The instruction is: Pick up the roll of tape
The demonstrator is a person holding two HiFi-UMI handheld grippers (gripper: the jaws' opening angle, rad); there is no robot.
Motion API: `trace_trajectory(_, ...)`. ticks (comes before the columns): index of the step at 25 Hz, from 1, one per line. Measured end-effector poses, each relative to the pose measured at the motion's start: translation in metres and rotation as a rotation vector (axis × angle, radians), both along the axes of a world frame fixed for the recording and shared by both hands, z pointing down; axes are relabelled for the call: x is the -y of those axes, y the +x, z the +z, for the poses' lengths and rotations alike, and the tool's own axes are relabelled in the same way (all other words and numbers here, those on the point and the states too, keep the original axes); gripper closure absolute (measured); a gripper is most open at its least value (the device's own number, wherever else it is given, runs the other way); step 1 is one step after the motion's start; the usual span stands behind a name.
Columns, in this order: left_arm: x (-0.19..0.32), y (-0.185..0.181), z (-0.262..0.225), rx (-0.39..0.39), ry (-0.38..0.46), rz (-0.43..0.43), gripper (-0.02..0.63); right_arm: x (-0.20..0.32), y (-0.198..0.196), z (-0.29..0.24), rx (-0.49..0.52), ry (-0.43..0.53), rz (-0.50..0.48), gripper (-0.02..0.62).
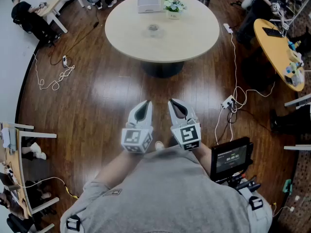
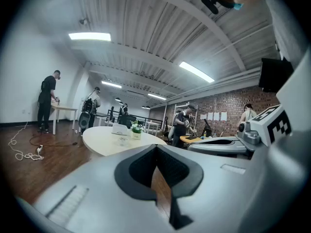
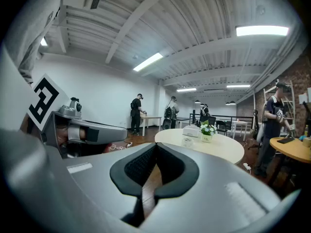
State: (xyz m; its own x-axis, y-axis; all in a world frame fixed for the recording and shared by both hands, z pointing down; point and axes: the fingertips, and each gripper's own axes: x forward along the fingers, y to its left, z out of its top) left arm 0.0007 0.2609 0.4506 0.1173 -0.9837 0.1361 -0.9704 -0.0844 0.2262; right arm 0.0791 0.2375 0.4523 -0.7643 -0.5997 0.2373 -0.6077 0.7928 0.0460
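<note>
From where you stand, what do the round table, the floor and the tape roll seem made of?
Round pale beige table top: likely laminate or painted wood, matt, evenly coloured.
Dark brown plank floor: wood, glossy; seams and light reflections show.
Small roll of tape: apparently clear plastic, the table showing through; too small for certainty.

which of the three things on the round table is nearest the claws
The clear roll of tape, lying alone near the table's middle; the white box and potted plant stand at the far edge.
</note>
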Motion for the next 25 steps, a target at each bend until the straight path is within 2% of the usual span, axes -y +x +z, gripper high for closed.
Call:
trace_trajectory(6, 0.015, -0.019, -0.006, 0.001, 0.010, -0.015, 0.604, 0.015, -0.018, -0.004, 0.008, 0.000, -0.011, 0.581)
trace_trajectory(17, 0.126, -0.051, -0.003, 0.047, -0.002, -0.024, 0.604, 0.122, -0.047, -0.006, 0.039, -0.001, -0.021, 0.580)
trace_trajectory(25, 0.191, -0.061, -0.005, 0.081, -0.010, -0.050, 0.604, 0.188, -0.056, -0.005, 0.063, -0.002, -0.052, 0.580)
